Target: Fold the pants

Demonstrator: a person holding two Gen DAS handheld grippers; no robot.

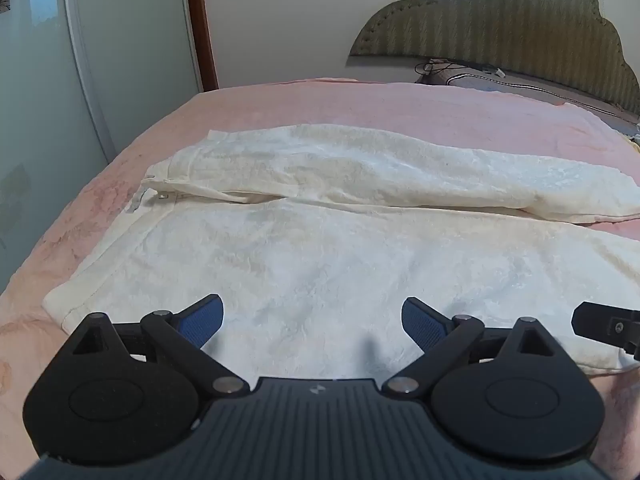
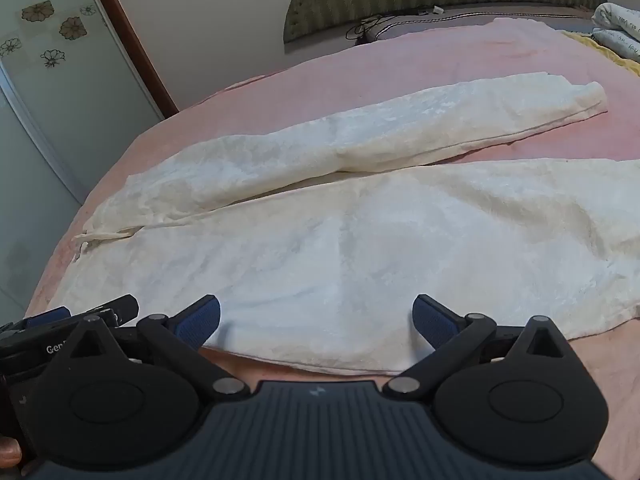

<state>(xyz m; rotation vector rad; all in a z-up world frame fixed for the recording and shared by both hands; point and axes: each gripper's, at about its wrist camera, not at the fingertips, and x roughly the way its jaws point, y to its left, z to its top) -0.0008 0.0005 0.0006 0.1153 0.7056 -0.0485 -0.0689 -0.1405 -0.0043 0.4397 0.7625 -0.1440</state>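
White pants (image 1: 320,240) lie spread flat on the pink bed cover (image 1: 280,100), waistband to the left, both legs running to the right. They also show in the right wrist view (image 2: 360,240), the far leg ending at a hem (image 2: 592,100). My left gripper (image 1: 312,320) is open and empty, just above the near leg close to the waist. My right gripper (image 2: 316,320) is open and empty, over the near edge of the near leg. The right gripper's tip shows in the left wrist view (image 1: 604,326); the left gripper shows in the right wrist view (image 2: 80,320).
A padded headboard (image 1: 500,20) stands at the back right with a dark pillow and cables (image 1: 460,74) below it. A pale wardrobe (image 1: 80,60) with flower stickers stands to the left. Folded bedding (image 2: 620,28) lies at the far right.
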